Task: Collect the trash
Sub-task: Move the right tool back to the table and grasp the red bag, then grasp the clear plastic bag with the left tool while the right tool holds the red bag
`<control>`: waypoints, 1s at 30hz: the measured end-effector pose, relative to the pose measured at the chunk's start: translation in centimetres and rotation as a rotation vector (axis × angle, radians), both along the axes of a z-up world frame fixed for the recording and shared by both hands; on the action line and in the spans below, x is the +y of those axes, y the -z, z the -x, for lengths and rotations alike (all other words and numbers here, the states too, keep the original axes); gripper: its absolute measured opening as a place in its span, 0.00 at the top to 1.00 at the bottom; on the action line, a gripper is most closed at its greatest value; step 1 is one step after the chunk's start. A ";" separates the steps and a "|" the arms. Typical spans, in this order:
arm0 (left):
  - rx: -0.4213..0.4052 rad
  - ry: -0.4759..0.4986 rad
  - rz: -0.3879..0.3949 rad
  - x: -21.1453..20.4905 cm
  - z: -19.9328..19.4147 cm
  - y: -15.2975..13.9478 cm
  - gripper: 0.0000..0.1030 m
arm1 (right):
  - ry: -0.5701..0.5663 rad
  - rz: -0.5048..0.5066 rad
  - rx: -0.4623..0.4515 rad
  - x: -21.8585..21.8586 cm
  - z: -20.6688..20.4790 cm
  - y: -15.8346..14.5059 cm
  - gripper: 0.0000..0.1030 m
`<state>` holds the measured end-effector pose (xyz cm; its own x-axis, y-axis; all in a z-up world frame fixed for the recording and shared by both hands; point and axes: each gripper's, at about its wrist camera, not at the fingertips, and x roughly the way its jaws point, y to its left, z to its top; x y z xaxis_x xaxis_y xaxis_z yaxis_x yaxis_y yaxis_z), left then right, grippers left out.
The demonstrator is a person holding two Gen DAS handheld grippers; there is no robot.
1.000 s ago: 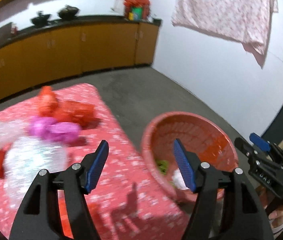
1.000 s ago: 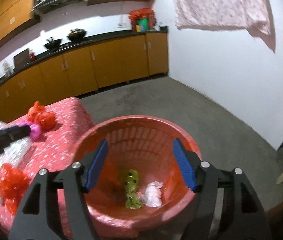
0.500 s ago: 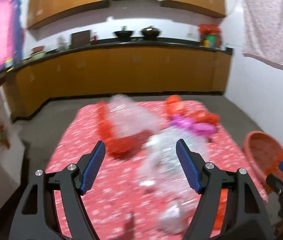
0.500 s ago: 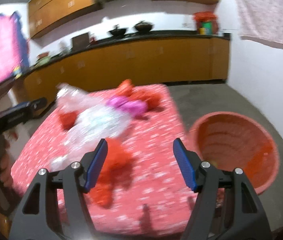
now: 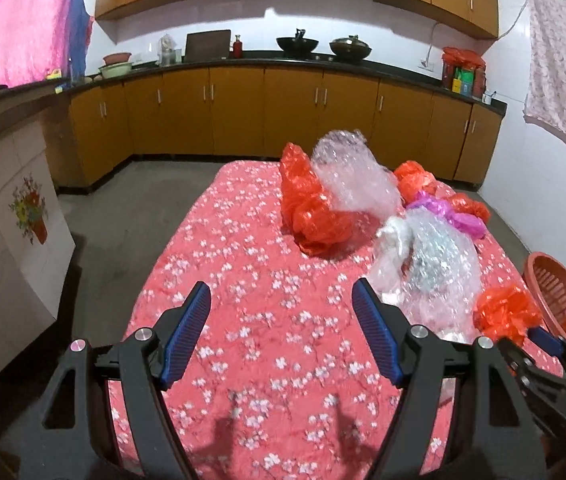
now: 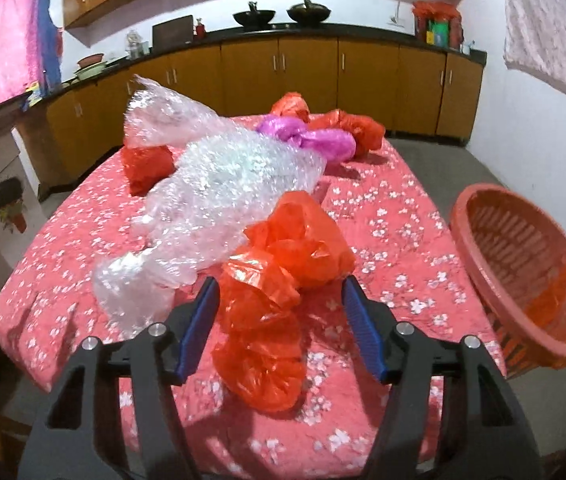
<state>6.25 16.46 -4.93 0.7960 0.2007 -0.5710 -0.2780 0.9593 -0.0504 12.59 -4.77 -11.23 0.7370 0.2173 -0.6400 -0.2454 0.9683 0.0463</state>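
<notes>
Through your left wrist camera, your left gripper [image 5: 281,300] hangs with its jaws spread wide and nothing between the blue pads, only the flowered red cloth of the table [image 5: 251,280] beneath. The trash lies toward the table's far right corner and right edge: a tall red bag [image 5: 311,208], bubble wrap [image 5: 431,264], a pink bag [image 5: 455,216], and a crumpled red bag [image 5: 503,312] at the near right edge. The red basket [image 5: 563,300] sits off the right edge, and part of your right gripper [image 5: 543,340] shows beside it. No writing is legible.

Through your right wrist camera, your right gripper [image 6: 279,304] is closing around that crumpled red bag [image 6: 283,276], which sits between the pads; the left pad looks just beside the plastic, the right apart from it, so it is not yet clamped. Bubble wrap [image 6: 219,192] lies just behind, touching the bag. The basket [image 6: 523,276] stands tilted off the right edge. No label can be read.
</notes>
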 end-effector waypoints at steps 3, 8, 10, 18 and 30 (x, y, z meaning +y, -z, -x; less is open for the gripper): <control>0.007 0.024 0.010 -0.8 0.2 0.6 0.29 | -0.007 0.032 0.003 0.7 -0.9 0.7 0.61; 0.019 0.087 0.029 -3.1 -0.1 1.2 0.29 | 0.000 0.053 -0.005 0.1 -1.4 0.8 0.73; 0.020 0.113 0.036 -4.0 -0.1 1.5 0.29 | 0.025 0.056 -0.016 -0.8 -1.4 0.8 0.73; 0.046 0.221 0.034 -8.6 -1.0 2.7 0.26 | 0.107 0.046 -0.027 -4.6 -1.7 0.1 0.74; 0.163 0.236 0.048 -10.8 -4.1 6.2 0.30 | 0.124 0.020 -0.017 -6.9 -1.2 -0.4 0.74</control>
<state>10.38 5.64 -11.16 0.7144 -0.0099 -0.6997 -0.0553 0.9960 -0.0706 13.83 -11.64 -10.86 0.7683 0.1112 -0.6304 -0.1248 0.9919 0.0229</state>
